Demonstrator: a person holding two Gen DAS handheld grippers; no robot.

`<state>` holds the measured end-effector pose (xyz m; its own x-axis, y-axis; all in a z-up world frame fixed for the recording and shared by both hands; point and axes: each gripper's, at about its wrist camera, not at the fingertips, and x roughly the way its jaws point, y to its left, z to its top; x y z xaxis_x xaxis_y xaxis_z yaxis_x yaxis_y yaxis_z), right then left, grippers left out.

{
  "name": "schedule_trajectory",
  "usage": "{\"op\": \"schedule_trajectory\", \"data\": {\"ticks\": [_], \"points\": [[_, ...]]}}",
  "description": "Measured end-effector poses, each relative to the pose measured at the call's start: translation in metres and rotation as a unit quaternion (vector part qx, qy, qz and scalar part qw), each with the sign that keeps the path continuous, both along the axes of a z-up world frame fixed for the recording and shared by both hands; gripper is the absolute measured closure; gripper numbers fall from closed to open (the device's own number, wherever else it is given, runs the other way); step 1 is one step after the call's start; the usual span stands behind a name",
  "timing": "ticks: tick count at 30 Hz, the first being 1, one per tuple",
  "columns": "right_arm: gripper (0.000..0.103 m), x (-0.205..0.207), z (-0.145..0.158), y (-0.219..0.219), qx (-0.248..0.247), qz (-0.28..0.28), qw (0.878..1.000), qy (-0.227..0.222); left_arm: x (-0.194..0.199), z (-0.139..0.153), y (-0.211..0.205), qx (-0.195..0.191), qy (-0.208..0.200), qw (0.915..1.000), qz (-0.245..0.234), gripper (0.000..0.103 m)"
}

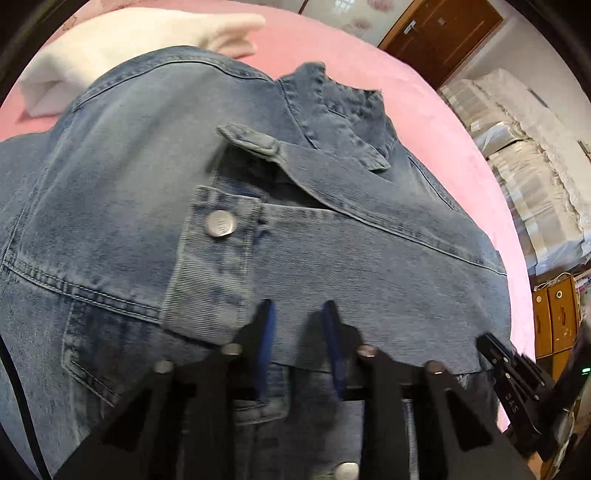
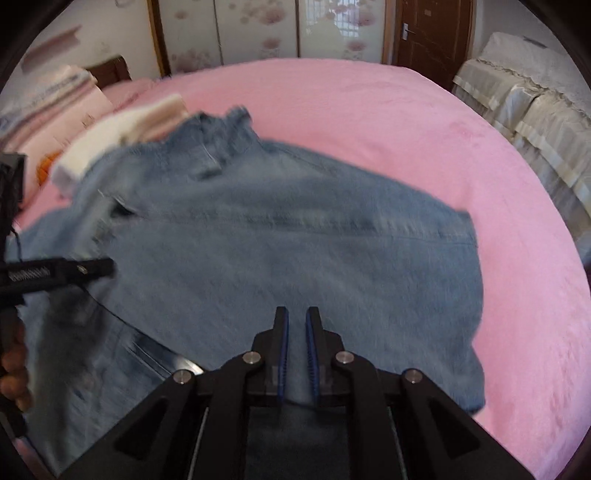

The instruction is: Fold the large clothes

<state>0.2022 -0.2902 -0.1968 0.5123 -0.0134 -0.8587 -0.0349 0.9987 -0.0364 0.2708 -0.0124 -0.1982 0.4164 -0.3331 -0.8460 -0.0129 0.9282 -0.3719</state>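
Observation:
A blue denim jacket [image 1: 110, 184] lies spread on the pink bed [image 1: 424, 110], collar [image 1: 343, 110] at the far side. A folded panel covers its middle. My left gripper [image 1: 298, 306] is over that panel's near edge. Its jaws stand a little apart, with flat denim showing between them. At the lower right edge of this view are my right gripper's black fingers [image 1: 506, 365]. In the right wrist view the jacket [image 2: 295, 221] is blurred. My right gripper [image 2: 297, 314] is nearly closed on denim at the near hem. The left gripper's fingers [image 2: 85, 268] reach in from the left, held by a hand [image 2: 14, 369].
A folded white cloth [image 2: 110, 136] lies on the bed [image 2: 369, 110] past the jacket's far left corner, beside striped pink bedding [image 2: 55, 107]. A covered sofa [image 2: 535, 110] runs along the right side. Behind the bed are a brown door [image 2: 432, 33] and wardrobe panels.

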Motion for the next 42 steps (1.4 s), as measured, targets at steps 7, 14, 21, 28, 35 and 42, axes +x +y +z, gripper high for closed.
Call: {"op": "schedule_trajectory", "data": {"ticks": [7,14,21,28,35,42], "points": [[0.103,-0.032,-0.008,-0.095,-0.006,-0.104,0.995,-0.002,-0.001,-0.006,0.014,-0.034,0.003,0.9994,0.009,0.092],[0.103,-0.027,-0.008,-0.084,-0.026,-0.123,0.992,0.0,0.006,0.007,0.022,-0.048,0.006,0.9987,0.018,0.09],[0.103,-0.037,0.001,-0.092,0.01,-0.14,0.99,-0.012,0.046,0.03,0.059,-0.116,-0.012,0.9912,0.064,0.086],[0.101,-0.038,0.019,-0.074,0.031,-0.118,0.992,-0.033,0.087,0.022,0.06,-0.145,0.011,0.9859,0.083,0.086],[0.101,-0.032,0.026,-0.058,0.035,-0.097,0.994,-0.039,0.086,0.008,0.056,-0.157,0.035,0.9827,0.092,0.094],[0.101,-0.034,0.035,-0.052,0.038,-0.088,0.994,-0.047,0.078,0.011,0.068,-0.15,0.037,0.9817,0.111,0.081]]}}
